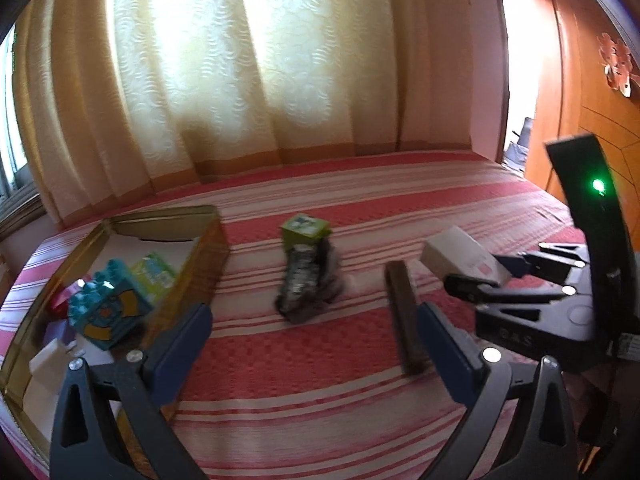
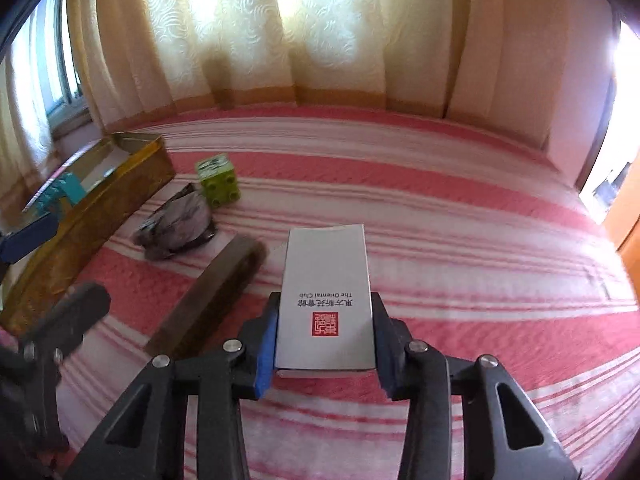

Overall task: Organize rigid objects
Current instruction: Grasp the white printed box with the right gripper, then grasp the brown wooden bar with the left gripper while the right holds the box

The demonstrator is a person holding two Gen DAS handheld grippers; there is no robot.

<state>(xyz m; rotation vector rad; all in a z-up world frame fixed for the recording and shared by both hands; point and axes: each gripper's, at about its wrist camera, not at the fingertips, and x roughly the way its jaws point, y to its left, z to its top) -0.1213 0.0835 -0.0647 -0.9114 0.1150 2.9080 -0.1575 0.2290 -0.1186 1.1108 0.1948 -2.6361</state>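
My right gripper (image 2: 326, 336) is shut on a white box (image 2: 326, 280) with a red seal, held just above the striped bed; it also shows in the left wrist view (image 1: 460, 258). My left gripper (image 1: 312, 344) is open and empty, low over the bed beside a gold tin (image 1: 192, 264). The tin (image 2: 100, 208) holds a teal toy block (image 1: 104, 312) and other small items. A dark brown bar (image 1: 404, 316) lies between the grippers. A green toy cube (image 2: 218, 178) and a grey crumpled packet (image 2: 176, 228) lie in the middle.
The bed cover (image 2: 440, 200) is red and white striped. Cream curtains (image 2: 280, 32) hang along the far side. A wooden wardrobe (image 1: 580, 100) stands at the right, with a doorway beside it.
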